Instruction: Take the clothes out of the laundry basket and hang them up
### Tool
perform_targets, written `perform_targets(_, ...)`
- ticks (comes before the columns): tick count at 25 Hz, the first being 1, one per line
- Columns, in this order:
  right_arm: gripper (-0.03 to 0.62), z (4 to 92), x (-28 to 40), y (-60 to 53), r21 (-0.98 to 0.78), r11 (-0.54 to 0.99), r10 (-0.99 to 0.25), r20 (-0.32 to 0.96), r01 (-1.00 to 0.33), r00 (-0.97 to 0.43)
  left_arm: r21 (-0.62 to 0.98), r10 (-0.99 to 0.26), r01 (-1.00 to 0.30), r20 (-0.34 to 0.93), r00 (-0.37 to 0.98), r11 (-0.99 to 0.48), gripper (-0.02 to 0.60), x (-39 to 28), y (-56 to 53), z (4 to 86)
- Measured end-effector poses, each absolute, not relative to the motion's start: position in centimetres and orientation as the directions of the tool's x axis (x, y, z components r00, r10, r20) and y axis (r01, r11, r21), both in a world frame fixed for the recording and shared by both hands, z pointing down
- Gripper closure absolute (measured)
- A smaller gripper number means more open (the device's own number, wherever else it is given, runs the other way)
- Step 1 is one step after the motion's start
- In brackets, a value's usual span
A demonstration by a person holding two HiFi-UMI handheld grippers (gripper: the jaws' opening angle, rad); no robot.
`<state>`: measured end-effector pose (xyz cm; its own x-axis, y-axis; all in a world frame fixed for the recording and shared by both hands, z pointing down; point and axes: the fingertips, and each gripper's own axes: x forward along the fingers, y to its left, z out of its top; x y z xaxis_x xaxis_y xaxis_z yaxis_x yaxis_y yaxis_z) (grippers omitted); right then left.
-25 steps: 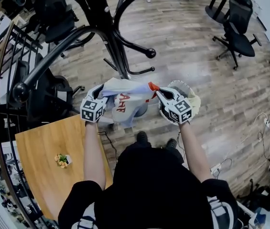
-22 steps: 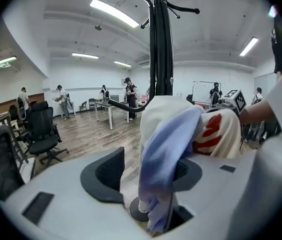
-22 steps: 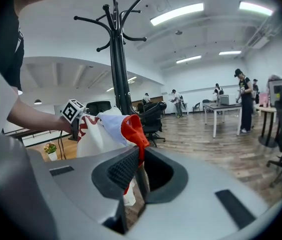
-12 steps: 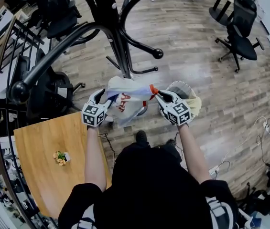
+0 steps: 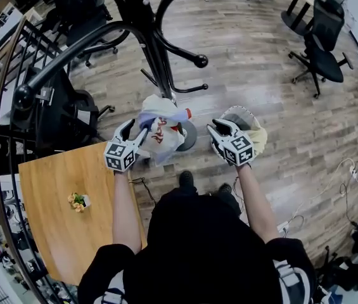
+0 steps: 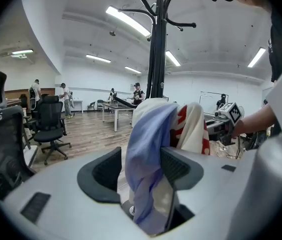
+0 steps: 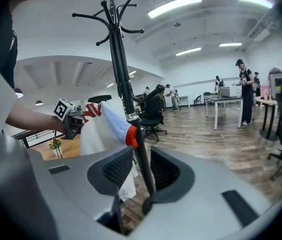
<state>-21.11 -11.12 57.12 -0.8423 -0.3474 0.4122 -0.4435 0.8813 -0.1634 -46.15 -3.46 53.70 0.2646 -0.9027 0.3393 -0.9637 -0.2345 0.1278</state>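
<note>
Closest in, at 8 o'clock in the head view, a wooden surface carries a small potted plant. Just beyond it, the person's bare forearms reach forward with a claw in each hand. The left claw, at about 11 o'clock from the person's body, has its jaws spread wide, and they have just been opening. A fold of the shirt hangs loose in the gap, lying against one pad without being pinched. The right claw, at 1 o'clock, is also spread, its jaws likewise just opening, and it holds nothing. In the right gripper view only the pole farther off shows through its gap. The shirt is white with red lettering and a pale blue part ending in an orange cuff. It is draped against the pole of the black coat stand, between the two claws and nearer the left one. Just behind the right claw, at its 12 o'clock, the white laundry basket stands on the wood floor with a yellow cloth over its rim. Far off at 2 o'clock stands a black office chair.
</note>
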Motion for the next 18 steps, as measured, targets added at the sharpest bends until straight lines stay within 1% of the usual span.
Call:
perform_targets(7, 0.474, 56.7, -20.0, -10.0, -0.166, 0.894, -0.322, 0.407, -0.416, -0.855, 0.092, -0.922, -0.978, 0.329, 0.205, -0.185, 0.337, -45.7, -1.2, 52.1)
perform_targets(18, 0.488, 55.8, -17.7, -8.8, -0.153, 0.913, -0.293, 0.401, -0.379, -0.868, 0.117, -0.935, -0.988, 0.326, 0.138, -0.104, 0.337, -43.5, 2.5, 52.2)
